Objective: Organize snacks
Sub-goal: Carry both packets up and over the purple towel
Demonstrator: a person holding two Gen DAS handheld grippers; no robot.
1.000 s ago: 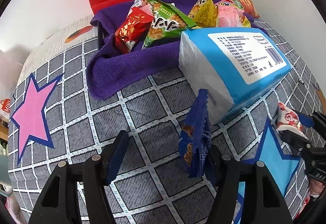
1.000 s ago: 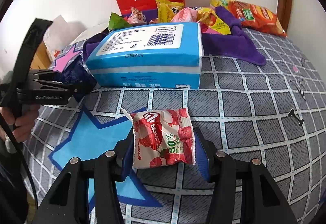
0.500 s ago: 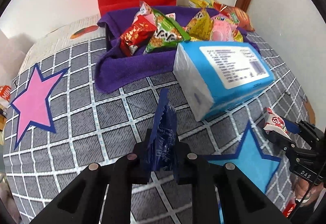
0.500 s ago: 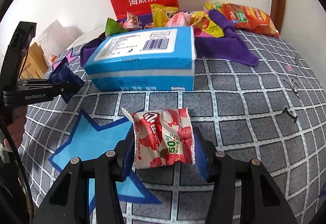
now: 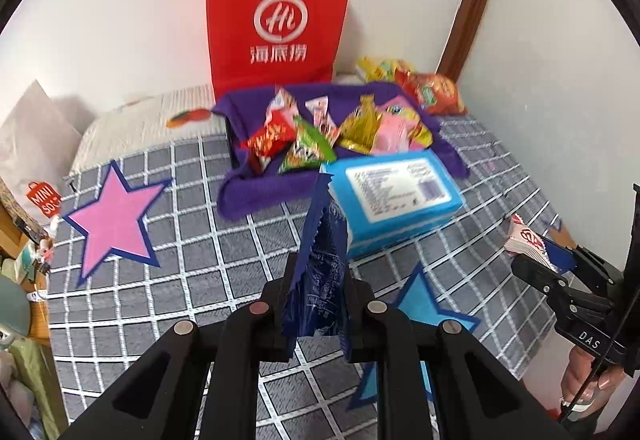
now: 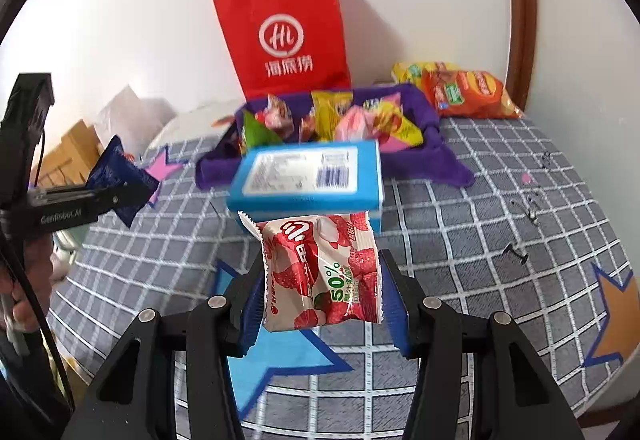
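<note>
My left gripper (image 5: 318,314) is shut on a dark blue snack packet (image 5: 320,260), which stands on edge between the pads, lifted above the checked bedspread. The same blue packet (image 6: 120,179) shows at the left of the right wrist view. My right gripper (image 6: 320,304) is shut on a red and white strawberry snack packet (image 6: 320,272), also held above the bed; that packet (image 5: 524,240) appears at the right edge of the left wrist view. Further back, a box lined with purple cloth (image 5: 260,191) holds several bright snack packets (image 5: 312,147).
A blue and white tissue pack (image 5: 392,195) lies just in front of the purple-lined box. A red paper bag (image 5: 276,23) stands against the wall behind it. Orange and yellow chip bags (image 6: 464,91) lie at the back right. Small dark clips (image 6: 516,252) lie on the bedspread at right.
The left gripper closed on the blue packet and lifted it off the bed. The right gripper rose too, still holding the strawberry packet. Both views now look from higher up.
</note>
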